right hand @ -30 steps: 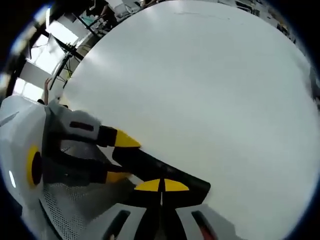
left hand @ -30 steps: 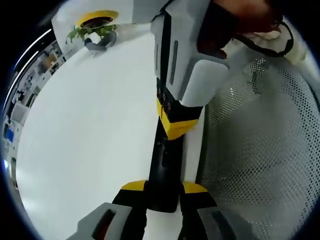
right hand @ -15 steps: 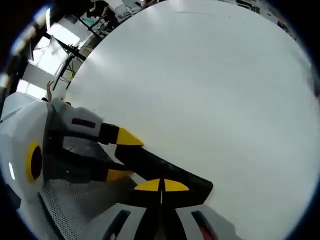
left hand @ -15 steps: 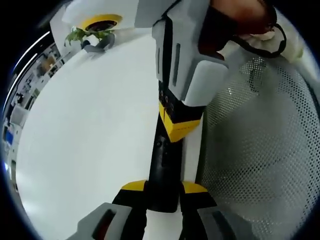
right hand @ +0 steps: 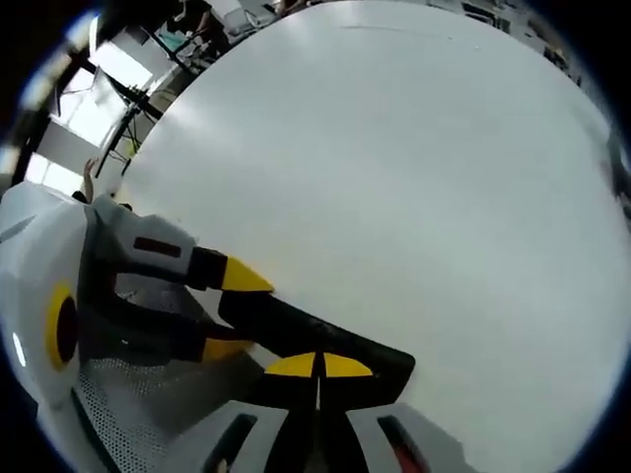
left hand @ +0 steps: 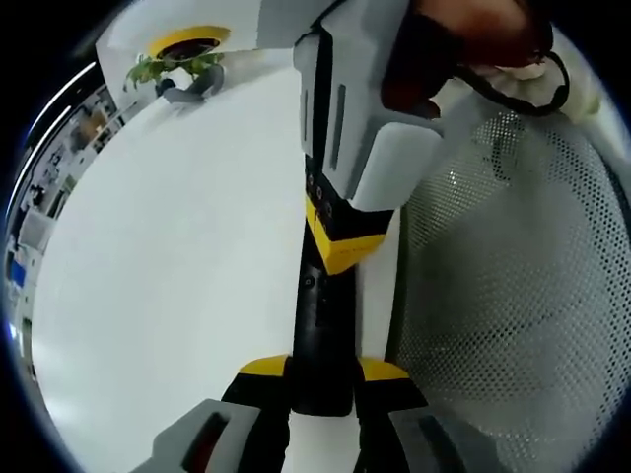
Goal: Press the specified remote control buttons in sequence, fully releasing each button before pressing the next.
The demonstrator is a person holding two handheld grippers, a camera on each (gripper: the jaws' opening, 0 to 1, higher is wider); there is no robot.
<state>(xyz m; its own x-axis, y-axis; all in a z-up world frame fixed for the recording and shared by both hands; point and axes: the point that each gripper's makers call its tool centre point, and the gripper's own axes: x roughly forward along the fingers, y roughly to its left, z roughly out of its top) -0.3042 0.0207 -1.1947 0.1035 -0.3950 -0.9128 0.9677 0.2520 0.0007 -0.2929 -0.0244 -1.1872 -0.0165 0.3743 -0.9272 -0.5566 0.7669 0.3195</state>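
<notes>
Both claws as before: left claw point(left hand: 320, 370) clamping black remote point(left hand: 317, 325), closed right claw point(right hand: 317, 366) atop it.

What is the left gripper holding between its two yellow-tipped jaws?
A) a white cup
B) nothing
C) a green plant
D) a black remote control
D: the left gripper is closed on one end of a long black remote control above the white table.

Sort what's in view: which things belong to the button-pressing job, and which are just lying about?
Job:
- black remote control, clamped in the left gripper
- right gripper, jaws shut, tips on the remote
- white table

Lying about:
- potted plant
- yellow-rimmed round object
- perforated white mesh
</notes>
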